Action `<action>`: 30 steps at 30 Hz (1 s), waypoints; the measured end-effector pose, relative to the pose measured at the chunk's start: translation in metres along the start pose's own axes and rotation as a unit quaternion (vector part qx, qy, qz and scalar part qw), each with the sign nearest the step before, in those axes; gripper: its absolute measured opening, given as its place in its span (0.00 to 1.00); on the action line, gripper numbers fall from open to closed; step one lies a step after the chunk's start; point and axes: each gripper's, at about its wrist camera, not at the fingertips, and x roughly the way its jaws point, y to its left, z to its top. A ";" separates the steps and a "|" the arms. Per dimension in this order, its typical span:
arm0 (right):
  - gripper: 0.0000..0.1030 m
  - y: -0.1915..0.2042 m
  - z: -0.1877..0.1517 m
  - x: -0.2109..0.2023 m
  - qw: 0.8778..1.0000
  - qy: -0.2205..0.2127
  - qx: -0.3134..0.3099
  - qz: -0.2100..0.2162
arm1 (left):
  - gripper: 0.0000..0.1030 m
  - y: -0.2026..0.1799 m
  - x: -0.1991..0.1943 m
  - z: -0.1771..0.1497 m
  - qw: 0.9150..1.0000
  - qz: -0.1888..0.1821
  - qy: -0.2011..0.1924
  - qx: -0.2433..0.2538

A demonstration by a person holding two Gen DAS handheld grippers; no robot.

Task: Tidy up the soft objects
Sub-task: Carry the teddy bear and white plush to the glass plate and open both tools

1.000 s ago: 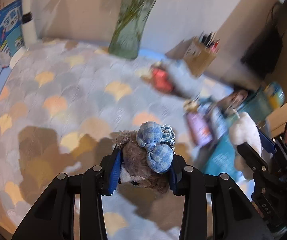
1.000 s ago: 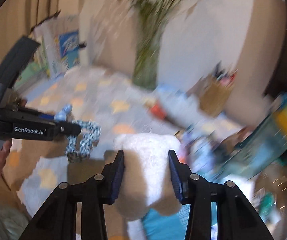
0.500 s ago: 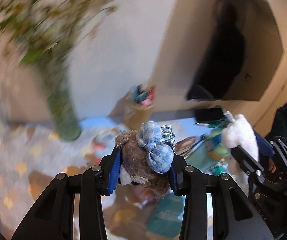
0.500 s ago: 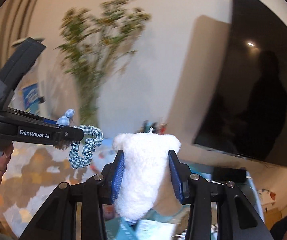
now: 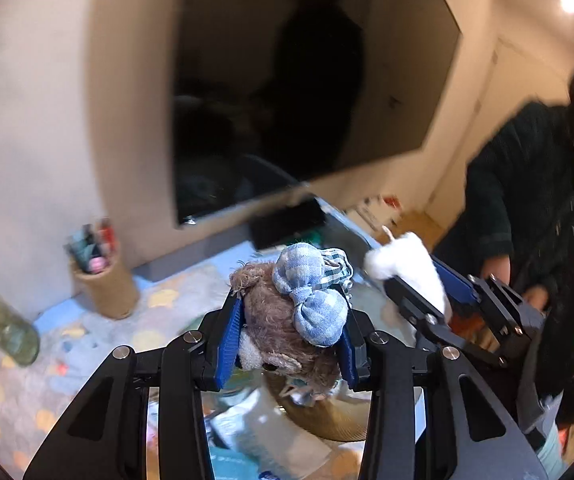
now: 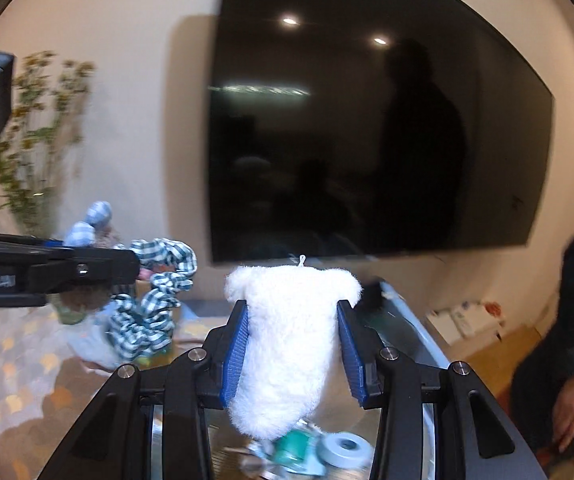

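Note:
My left gripper [image 5: 289, 340] is shut on a brown plush toy [image 5: 275, 320] with a blue checked bow [image 5: 313, 300], held in the air above the table. My right gripper [image 6: 293, 344] is shut on a white fluffy plush [image 6: 287, 340], also lifted. In the left wrist view the right gripper [image 5: 419, 280] holds the white plush [image 5: 407, 260] just to the right. In the right wrist view the left gripper [image 6: 87, 270] shows at the left with the toy's green checked fabric [image 6: 155, 300] hanging from it.
A large dark screen [image 6: 367, 140] hangs on the wall ahead. A pen holder [image 5: 103, 280] and a green vase [image 5: 3, 320] stand on the patterned tablecloth [image 5: 7, 400]. A tan round basket [image 5: 327, 420] sits below the left gripper. A person in dark clothes [image 5: 527, 200] stands at the right.
Both grippers have swung right and tilted upward with their toys still held; the view went from the tablecloth to the wall screen and the table's right end.

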 end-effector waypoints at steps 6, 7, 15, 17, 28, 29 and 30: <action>0.41 -0.044 -0.036 0.025 0.995 0.064 0.067 -0.022 | 0.38 -0.030 0.069 -0.023 0.995 -0.013 0.094 0.022; 0.41 -0.048 -0.043 0.030 0.994 0.081 0.074 -0.028 | 0.38 -0.032 0.079 -0.029 0.993 -0.017 0.112 0.019; 0.65 -0.062 -0.076 0.038 0.984 0.135 0.096 -0.066 | 0.48 -0.032 0.111 -0.053 0.983 -0.051 0.175 -0.027; 0.78 -0.064 -0.079 0.031 0.985 0.121 0.088 -0.080 | 0.62 -0.032 0.107 -0.057 0.983 -0.055 0.175 -0.026; 0.80 -0.070 -0.079 0.018 0.982 0.111 0.132 -0.075 | 0.71 -0.018 0.059 -0.055 0.987 -0.098 0.115 -0.047; 0.80 -0.071 -0.077 0.014 0.981 0.106 0.147 -0.070 | 0.71 -0.013 0.050 -0.056 0.988 -0.103 0.105 -0.051; 0.80 -0.072 -0.076 0.010 0.980 0.101 0.160 -0.063 | 0.71 -0.008 0.042 -0.057 0.988 -0.107 0.095 -0.054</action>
